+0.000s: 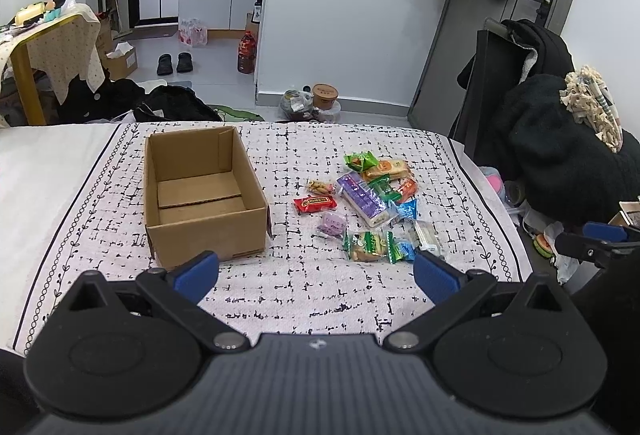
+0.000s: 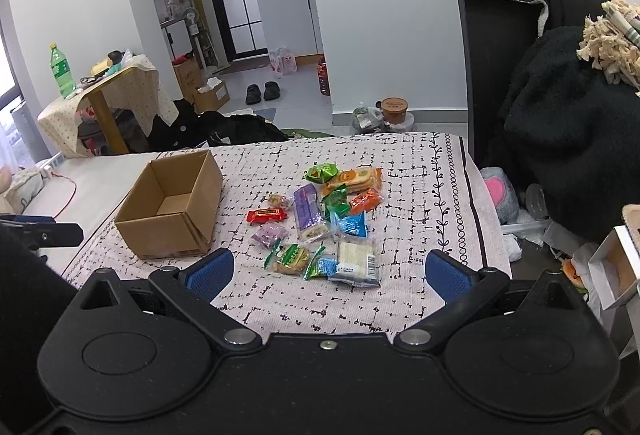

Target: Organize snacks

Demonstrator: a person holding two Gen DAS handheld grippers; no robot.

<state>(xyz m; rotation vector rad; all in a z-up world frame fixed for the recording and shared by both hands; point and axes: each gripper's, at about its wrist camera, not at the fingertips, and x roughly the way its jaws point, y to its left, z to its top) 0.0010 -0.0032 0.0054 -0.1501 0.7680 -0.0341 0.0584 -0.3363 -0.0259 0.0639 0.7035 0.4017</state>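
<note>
An open cardboard box (image 1: 200, 191) (image 2: 172, 211) stands empty on the patterned cloth, left of a pile of several wrapped snacks (image 1: 372, 203) (image 2: 324, 223). The pile holds a long purple pack (image 1: 362, 199) (image 2: 308, 213), a red bar (image 1: 315, 204) (image 2: 267, 215), green packets and a clear-wrapped white cake (image 2: 356, 261). My left gripper (image 1: 316, 275) hovers open over the near cloth, with nothing between its blue pads. My right gripper (image 2: 328, 273) is open too, just short of the nearest snacks. The right gripper's tip (image 1: 600, 239) shows at the left wrist view's right edge.
The cloth (image 1: 304, 299) covers a low bed-like surface; its right edge drops to a cluttered floor. A black chair with dark coats (image 2: 560, 115) stands right. Bags (image 1: 172, 107) and a small table (image 2: 112, 91) lie beyond the far edge.
</note>
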